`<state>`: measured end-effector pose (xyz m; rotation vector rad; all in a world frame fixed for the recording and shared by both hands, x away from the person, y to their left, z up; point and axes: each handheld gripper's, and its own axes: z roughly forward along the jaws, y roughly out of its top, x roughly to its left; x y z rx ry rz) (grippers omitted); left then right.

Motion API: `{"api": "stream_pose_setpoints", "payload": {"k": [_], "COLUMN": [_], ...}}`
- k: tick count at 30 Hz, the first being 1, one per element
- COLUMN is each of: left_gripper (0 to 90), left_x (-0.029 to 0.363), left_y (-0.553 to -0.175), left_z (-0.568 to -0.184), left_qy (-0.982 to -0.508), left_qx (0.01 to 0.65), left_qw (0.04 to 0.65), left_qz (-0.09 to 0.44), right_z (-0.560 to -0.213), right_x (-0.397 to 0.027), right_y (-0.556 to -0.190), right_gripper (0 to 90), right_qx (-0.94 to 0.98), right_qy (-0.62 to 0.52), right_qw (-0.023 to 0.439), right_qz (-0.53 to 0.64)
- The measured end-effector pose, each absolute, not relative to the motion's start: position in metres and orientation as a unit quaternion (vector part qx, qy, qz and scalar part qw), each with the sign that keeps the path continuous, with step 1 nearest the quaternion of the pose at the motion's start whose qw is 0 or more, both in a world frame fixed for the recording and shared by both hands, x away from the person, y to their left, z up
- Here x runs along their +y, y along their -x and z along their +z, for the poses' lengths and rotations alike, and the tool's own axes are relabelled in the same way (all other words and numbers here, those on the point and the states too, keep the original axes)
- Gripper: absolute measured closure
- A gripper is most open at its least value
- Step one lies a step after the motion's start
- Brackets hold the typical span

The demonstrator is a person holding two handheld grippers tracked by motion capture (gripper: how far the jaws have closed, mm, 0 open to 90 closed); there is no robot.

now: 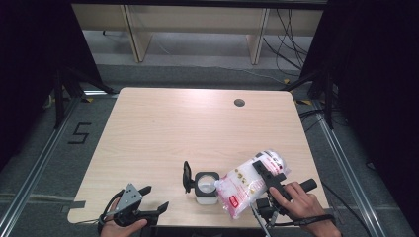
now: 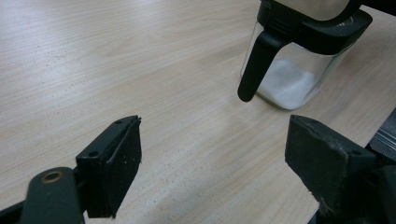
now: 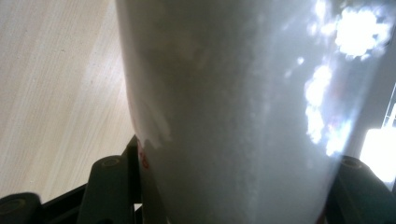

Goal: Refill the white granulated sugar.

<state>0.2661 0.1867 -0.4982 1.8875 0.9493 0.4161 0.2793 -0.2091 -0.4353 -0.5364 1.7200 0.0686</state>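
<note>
A: Looking down from above, what does the right gripper [image 1: 265, 174] hold?

B: Its jaws are clamped on a clear plastic bag of white granules with red print [image 1: 249, 182]. The bag lies tilted across the near right part of the light wooden table [image 1: 197, 128], its lower end pointing towards the near edge and its upper end up and to the right. In the right gripper view the bag [image 3: 233, 116] sits between the two black jaws, which press on it from either side.

A: And what stands beside the bag?

B: A small clear glass jar with a black rim and black flip lid [image 1: 205, 186]. It stands upright just left of the bag; the bag's lower corner reaches right to its rim, though whether they touch cannot be told. The lid stands open on the jar's left side. In the left gripper view the jar [image 2: 299, 70] has a low heap of white granules at its bottom.

A: The left gripper [image 1: 148, 197]?

B: It sits at the near left edge of the table, well apart from the jar. Its jaws stand wide apart with nothing but bare wood between them.
</note>
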Motion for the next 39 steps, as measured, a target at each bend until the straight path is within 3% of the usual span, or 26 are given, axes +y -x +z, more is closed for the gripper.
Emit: {"api": "stream_pose_setpoints", "payload": {"k": [39], "left_gripper": [18.2], "left_x": [0.1876], "left_y": [-0.2663], "left_z": [-0.4979], "left_qy": [-0.761], "left_qx": [0.398], "left_qw": [0.483], "left_qz": [0.168], "right_z": [-0.4387], "right_x": [-0.2059], "right_y": [-0.2748], "right_gripper": [42.5], "right_qx": [0.752], "right_qy": [0.231], "right_qw": [0.617], "right_qz": [0.021]}}
